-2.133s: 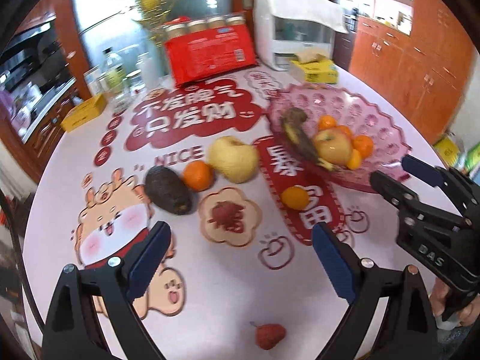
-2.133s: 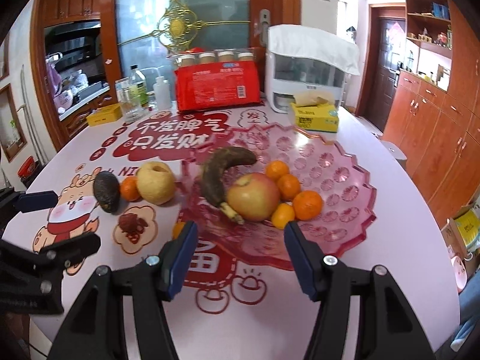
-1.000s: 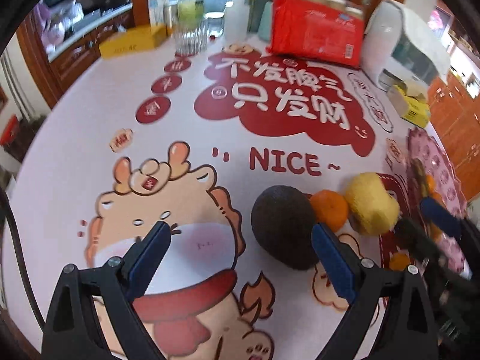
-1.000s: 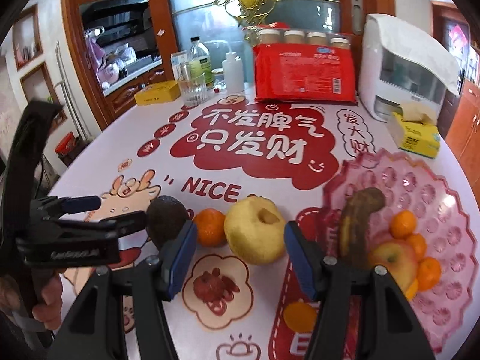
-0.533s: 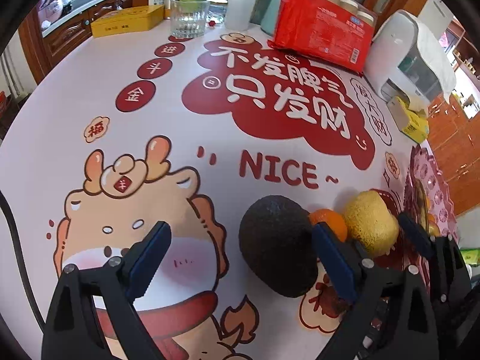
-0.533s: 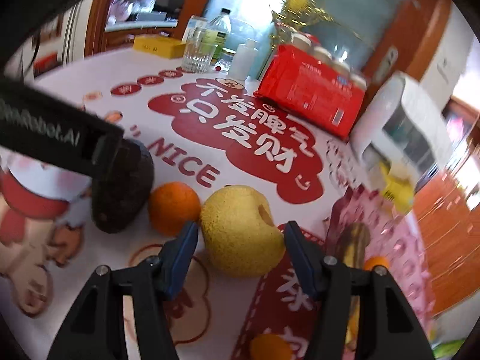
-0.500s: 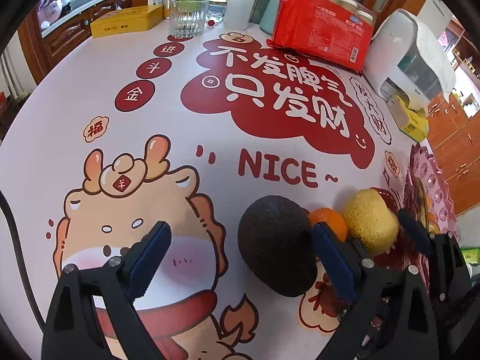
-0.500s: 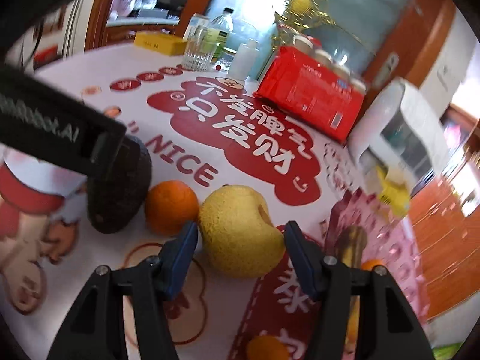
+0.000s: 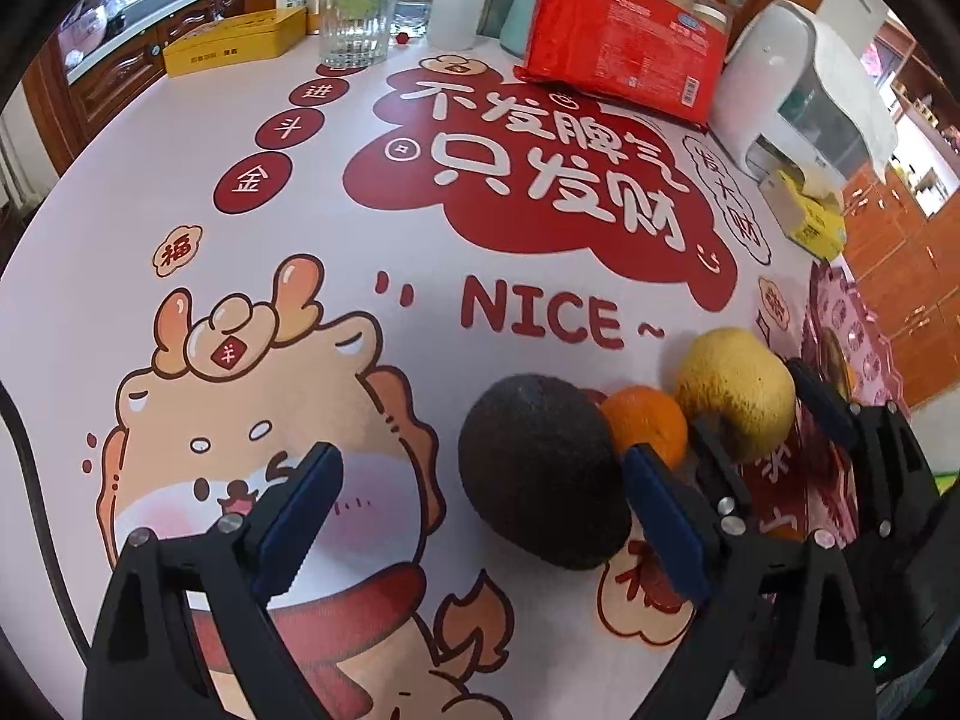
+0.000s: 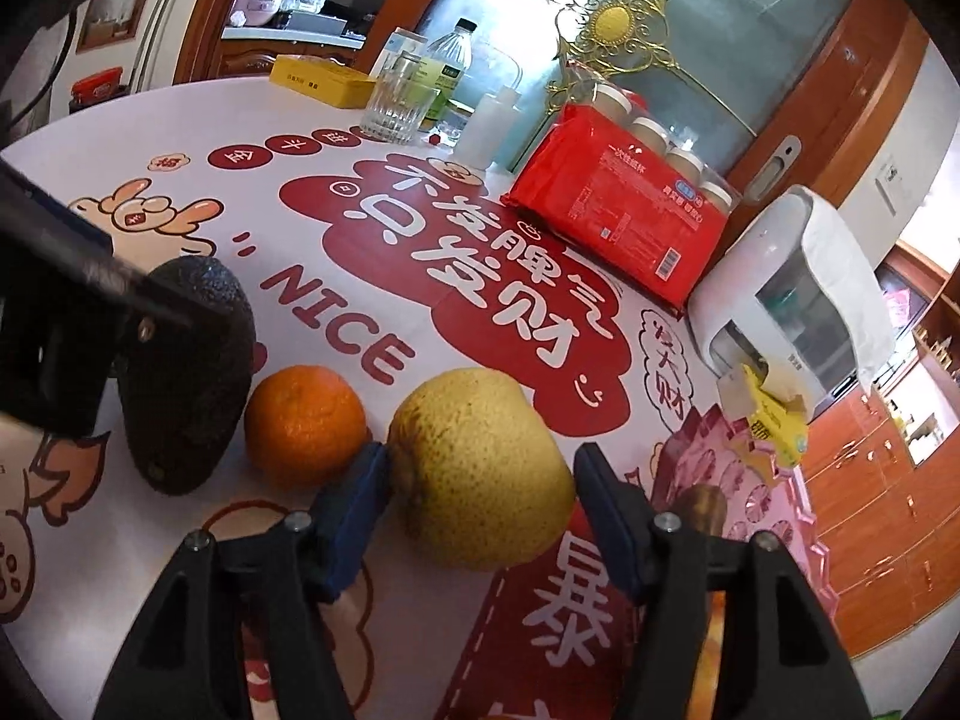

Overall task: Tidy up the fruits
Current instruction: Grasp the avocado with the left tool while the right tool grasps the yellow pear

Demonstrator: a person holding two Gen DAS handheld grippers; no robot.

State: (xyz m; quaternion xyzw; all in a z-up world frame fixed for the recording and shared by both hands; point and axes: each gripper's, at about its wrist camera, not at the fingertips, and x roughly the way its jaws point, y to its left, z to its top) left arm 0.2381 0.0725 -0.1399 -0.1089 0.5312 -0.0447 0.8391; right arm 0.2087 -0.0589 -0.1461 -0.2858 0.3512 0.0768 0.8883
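A dark avocado [image 9: 543, 471], an orange tangerine [image 9: 648, 426] and a yellow pear [image 9: 735, 393] lie in a row on the printed tablecloth. My left gripper [image 9: 480, 516] is open, with the avocado just inside its right finger. My right gripper [image 10: 480, 498] is open, its fingers on either side of the pear [image 10: 480, 468]; the left pad is touching or nearly touching it. The tangerine [image 10: 306, 432] and avocado [image 10: 189, 372] lie left of it. The pink fruit bowl [image 10: 774, 516] is at the right.
At the table's back stand a red snack pack [image 9: 624, 42], a white appliance [image 9: 792, 90], a yellow tissue box [image 9: 810, 222], a drinking glass [image 9: 354, 24], bottles and a yellow tin [image 9: 231, 42]. The left gripper's body [image 10: 60, 312] is close on the right gripper's left.
Both grippers have moved closer to the fruit row. The right gripper has advanced so that the pear now sits between its open fingers. The left gripper has edged nearer the avocado.
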